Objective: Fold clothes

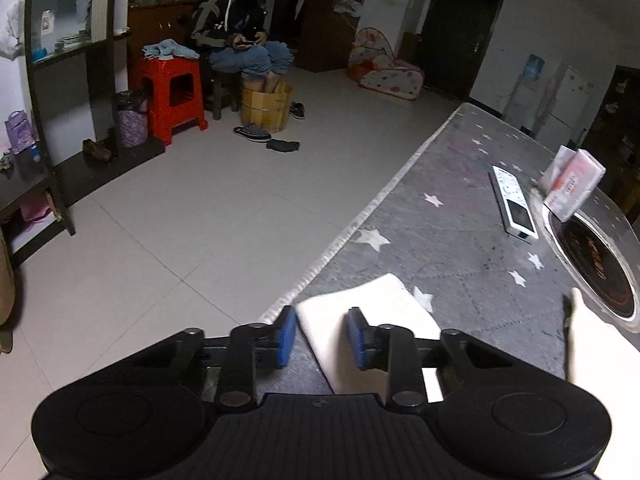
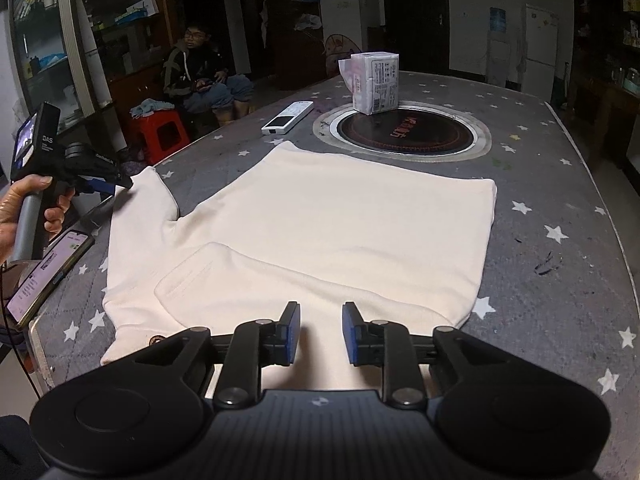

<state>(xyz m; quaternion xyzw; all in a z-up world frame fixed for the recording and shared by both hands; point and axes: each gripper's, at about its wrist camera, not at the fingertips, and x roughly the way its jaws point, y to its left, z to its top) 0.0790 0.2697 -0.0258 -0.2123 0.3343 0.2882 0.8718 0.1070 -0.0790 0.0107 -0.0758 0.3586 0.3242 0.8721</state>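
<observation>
On grey starred table (image 2: 540, 184): cream sweater (image 2: 320, 232) flat | both claws parted, empty | seated onlooker (image 1: 240, 28), apparently foot-soaking

My left gripper (image 1: 322, 336) and right gripper (image 2: 321, 334) share one build: ribbed matte-black housing, two round side discs, black linkage arms with grey pivot pins, blue finger pads (image 2: 291, 334). A bare-skinned hand (image 2: 24, 210) wraps my grey handle.

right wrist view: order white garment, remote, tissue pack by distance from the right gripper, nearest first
1. white garment, spread directly under and ahead of the right gripper.
2. remote, left of centre, beyond the garment's far edge.
3. tissue pack, farthest, standing on the round cooktop's rear edge.
</observation>
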